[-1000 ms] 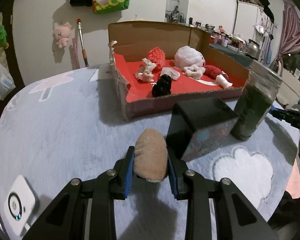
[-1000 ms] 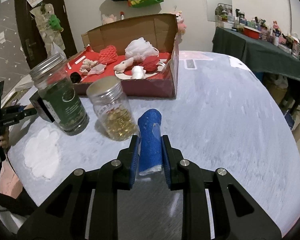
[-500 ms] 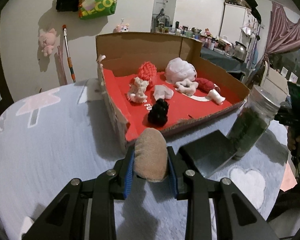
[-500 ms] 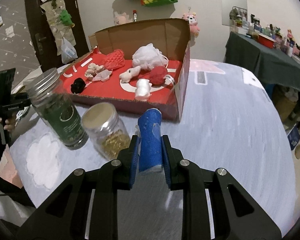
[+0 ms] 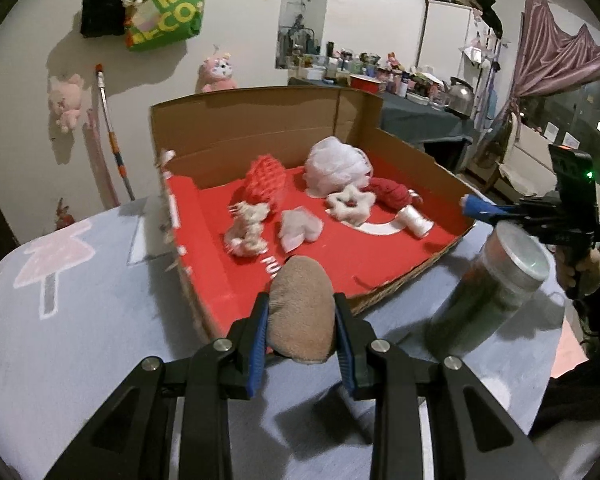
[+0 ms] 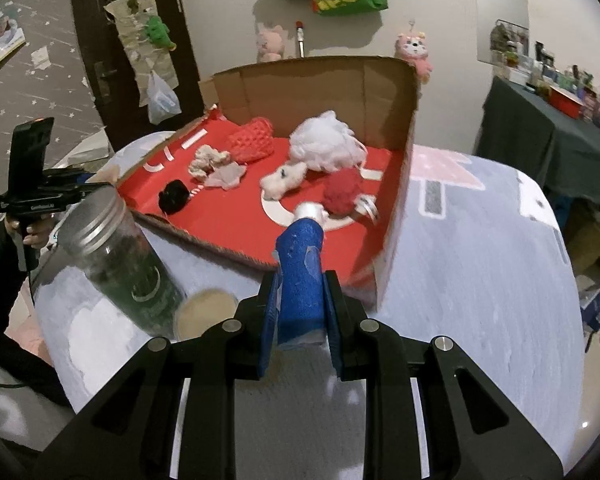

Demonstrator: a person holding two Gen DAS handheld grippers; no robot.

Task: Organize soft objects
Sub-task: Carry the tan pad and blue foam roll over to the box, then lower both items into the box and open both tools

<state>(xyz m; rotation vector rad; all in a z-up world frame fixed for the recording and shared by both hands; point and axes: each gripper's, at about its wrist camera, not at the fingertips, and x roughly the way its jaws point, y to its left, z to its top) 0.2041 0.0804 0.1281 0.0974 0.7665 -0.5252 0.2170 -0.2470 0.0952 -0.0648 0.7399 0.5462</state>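
Note:
My left gripper (image 5: 300, 312) is shut on a tan soft pad (image 5: 302, 312), held above the near edge of the open cardboard box (image 5: 428, 264) with its red floor. My right gripper (image 6: 300, 292) is shut on a blue soft roll (image 6: 302, 276), hovering just before the box (image 6: 400, 208) near its front wall. Inside the box lie a white mesh puff (image 5: 336, 168), a red knit piece (image 5: 264, 178), a red ball (image 6: 342, 190), a white plush star (image 5: 350, 204), a black pompom (image 6: 174, 196) and several other small soft pieces.
A tall glass jar with dark contents and a metal lid (image 5: 496, 288) stands right of the box; the same jar (image 6: 120, 264) and a shorter jar's lid (image 6: 206, 312) sit left of my right gripper. The round table has a grey-blue patterned cloth (image 5: 80, 320).
Both grippers rose and moved forward toward the box with their loads still held. The box now fills more of each view, and the dark block near the left gripper has dropped out of sight.

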